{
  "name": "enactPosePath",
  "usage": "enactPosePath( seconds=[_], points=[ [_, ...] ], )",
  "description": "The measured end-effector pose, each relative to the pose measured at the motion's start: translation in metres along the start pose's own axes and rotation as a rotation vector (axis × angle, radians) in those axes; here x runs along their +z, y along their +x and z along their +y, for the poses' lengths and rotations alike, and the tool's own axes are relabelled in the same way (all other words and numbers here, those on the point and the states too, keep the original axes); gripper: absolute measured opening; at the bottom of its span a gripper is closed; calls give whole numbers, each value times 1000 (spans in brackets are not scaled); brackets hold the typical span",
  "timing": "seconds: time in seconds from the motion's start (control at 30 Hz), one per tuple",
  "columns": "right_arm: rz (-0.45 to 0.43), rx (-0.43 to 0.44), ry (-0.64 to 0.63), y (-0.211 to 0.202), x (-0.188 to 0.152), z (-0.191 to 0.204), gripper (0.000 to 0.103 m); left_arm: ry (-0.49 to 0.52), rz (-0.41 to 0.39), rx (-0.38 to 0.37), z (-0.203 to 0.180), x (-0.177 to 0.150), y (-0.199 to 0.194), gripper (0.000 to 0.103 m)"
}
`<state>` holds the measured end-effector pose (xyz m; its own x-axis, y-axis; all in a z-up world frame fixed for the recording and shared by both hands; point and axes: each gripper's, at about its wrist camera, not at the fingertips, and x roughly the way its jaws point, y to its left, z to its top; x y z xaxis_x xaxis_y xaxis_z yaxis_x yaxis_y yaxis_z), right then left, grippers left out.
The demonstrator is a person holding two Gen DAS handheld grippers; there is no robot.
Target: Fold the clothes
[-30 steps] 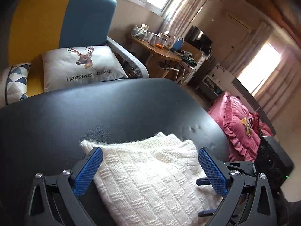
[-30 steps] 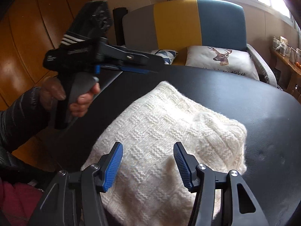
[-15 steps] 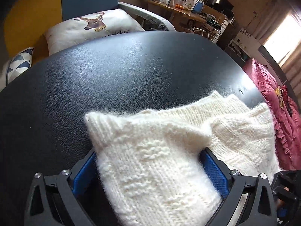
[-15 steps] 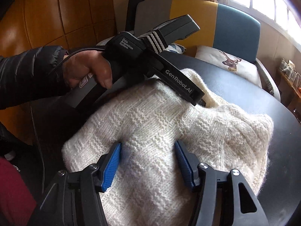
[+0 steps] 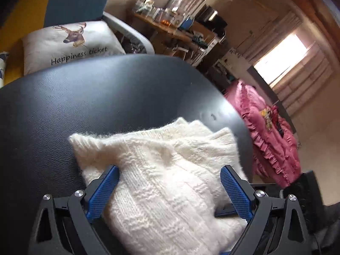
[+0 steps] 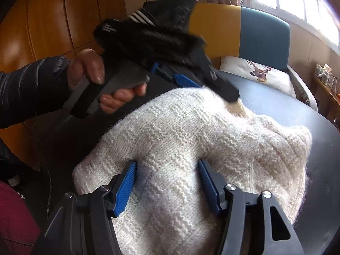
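Sweater: white knitted sweater (image 5: 161, 182), folded into a thick bundle, lies on the black table (image 5: 85, 106), near its right edge.
Left tongs (image 5: 170, 188): wide, straddling the sweater's near-left part; blue pads beside the knit, not pinching.
Right tongs (image 6: 167, 186): narrower, pads pressed into a raised ridge of knit; grip not certain.
Next move: sweater lies straight ahead of both tongs.
Surroundings: deer pillow (image 5: 70, 44) beyond the sweater; nothing blocks.

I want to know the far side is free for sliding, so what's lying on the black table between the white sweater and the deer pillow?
Nothing: in the left wrist view the black table is bare from the white sweater to the deer pillow.
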<state>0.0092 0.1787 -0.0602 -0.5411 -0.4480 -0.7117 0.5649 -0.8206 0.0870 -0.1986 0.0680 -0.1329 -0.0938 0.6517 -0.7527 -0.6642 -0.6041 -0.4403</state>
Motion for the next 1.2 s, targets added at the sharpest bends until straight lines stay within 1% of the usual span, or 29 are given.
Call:
enactPosePath(
  seconds=[0.03, 0.07, 0.1, 0.17, 0.27, 0.37, 0.5, 0.77, 0.83, 0.9, 0.97, 1.0, 1.07, 1.1, 1.17, 1.2],
  points=[
    [2, -1, 3, 0, 1, 0, 61, 19, 44, 72, 0, 1, 18, 96],
    [5, -3, 8, 1, 1, -1, 61, 32, 61, 117, -2, 1, 29, 99],
    [5, -5, 14, 1, 1, -1, 61, 37, 49, 133, -4, 1, 32, 99],
    [5, -9, 18, 1, 1, -1, 61, 51, 48, 168, -8, 2, 35, 100],
    [7, -12, 18, 1, 1, 0, 61, 58, 42, 240, -11, 2, 34, 102],
    [13, -19, 19, 0, 0, 1, 61, 36, 16, 343, -19, 1, 25, 103],
    [5, -40, 30, -2, -4, 6, 61, 17, -42, 413, -34, -10, 2, 102],
    [2, -79, 92, -12, -10, 11, 61, -70, -159, 429, -58, -53, -56, 102],
    [1, -71, 136, -18, -13, 9, 61, -120, -183, 420, -61, -68, -69, 102],
    [-15, -32, 225, -29, -19, 0, 62, -192, -188, 367, -60, -86, -79, 102],
    [-73, 39, 362, -50, -25, -15, 62, -256, -172, 292, -59, -106, -82, 102],
    [-103, 75, 430, -61, -28, -23, 62, -271, -164, 269, -59, -115, -82, 102],
    [-201, 119, 559, -90, -43, -40, 68, -271, -151, 250, -60, -131, -80, 103],
    [-250, 141, 623, -104, -51, -48, 73, -276, -144, 230, -60, -139, -80, 103],
    [-274, 122, 701, -123, -66, -68, 78, -311, -136, 169, -55, -150, -80, 102],
    [-284, 128, 742, -131, -76, -78, 83, -331, -133, 140, -51, -154, -81, 102]
  ],
)
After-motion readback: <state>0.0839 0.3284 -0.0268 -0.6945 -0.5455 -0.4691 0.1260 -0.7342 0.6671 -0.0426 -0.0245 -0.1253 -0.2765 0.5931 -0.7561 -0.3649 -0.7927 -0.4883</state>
